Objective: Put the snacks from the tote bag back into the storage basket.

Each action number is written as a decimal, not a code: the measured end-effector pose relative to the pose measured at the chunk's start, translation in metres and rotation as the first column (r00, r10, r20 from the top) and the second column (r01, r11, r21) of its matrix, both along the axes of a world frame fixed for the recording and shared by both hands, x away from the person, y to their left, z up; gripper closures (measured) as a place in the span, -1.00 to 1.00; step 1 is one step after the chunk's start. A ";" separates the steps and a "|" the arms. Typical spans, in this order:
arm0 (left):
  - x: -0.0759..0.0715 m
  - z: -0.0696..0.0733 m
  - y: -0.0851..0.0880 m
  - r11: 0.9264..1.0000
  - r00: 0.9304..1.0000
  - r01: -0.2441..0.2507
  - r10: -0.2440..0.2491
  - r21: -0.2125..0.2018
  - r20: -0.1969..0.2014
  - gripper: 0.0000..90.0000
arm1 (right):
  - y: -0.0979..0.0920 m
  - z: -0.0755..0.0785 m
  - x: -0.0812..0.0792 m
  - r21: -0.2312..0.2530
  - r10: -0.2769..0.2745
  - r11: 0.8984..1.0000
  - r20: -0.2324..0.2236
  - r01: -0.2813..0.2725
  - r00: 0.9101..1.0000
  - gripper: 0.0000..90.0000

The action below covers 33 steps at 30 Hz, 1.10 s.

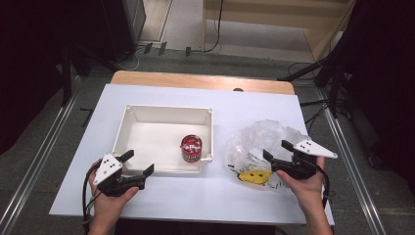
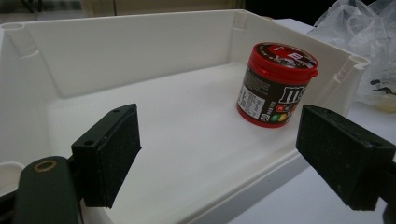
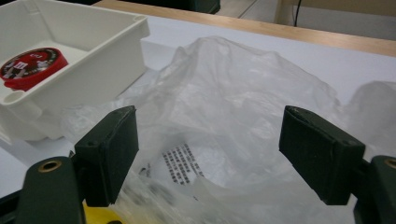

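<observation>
On the white surface (image 1: 195, 196) a white plastic bin (image 1: 128, 128) sits left of centre, and a red-lidded candy jar (image 1: 191, 148) stands upright inside it, in the near right corner close to the right wall. The left tool (image 1: 138, 163) hangs at the bin's near left edge, its jaws spread wide and gripping nothing; in the left gripper view the left tool (image 2: 219, 154) has one jaw over the bin's floor and the other outside the near rim, with the jar (image 2: 276, 84) well beyond them and the bin's far wall (image 2: 126, 46) behind. To the right of the bin lies a crumpled clear plastic bag (image 1: 264, 137), just beside the bin's right wall, with a yellow item (image 1: 254, 176) showing through at its near side. The right tool (image 1: 278, 151) is over the near part of the bag, jaws wide apart and empty; in the right gripper view the right tool (image 3: 208, 158) frames the bag (image 3: 233, 93), whose printed label shows between the jaws, while the bin's corner (image 3: 84, 88) and the jar's lid (image 3: 32, 65) lie to the far left.
</observation>
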<state>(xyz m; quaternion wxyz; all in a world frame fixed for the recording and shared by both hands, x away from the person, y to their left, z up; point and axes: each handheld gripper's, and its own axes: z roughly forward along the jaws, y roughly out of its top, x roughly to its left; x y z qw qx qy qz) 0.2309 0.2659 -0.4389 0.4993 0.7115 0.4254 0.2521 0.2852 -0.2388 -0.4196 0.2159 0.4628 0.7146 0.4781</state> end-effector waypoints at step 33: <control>-0.001 0.000 0.005 1.000 1.000 0.000 0.000 -0.004 0.018 -0.68 | -0.087 -0.035 -0.046 0.084 -0.221 0.972 -0.008 0.221 0.975 -0.55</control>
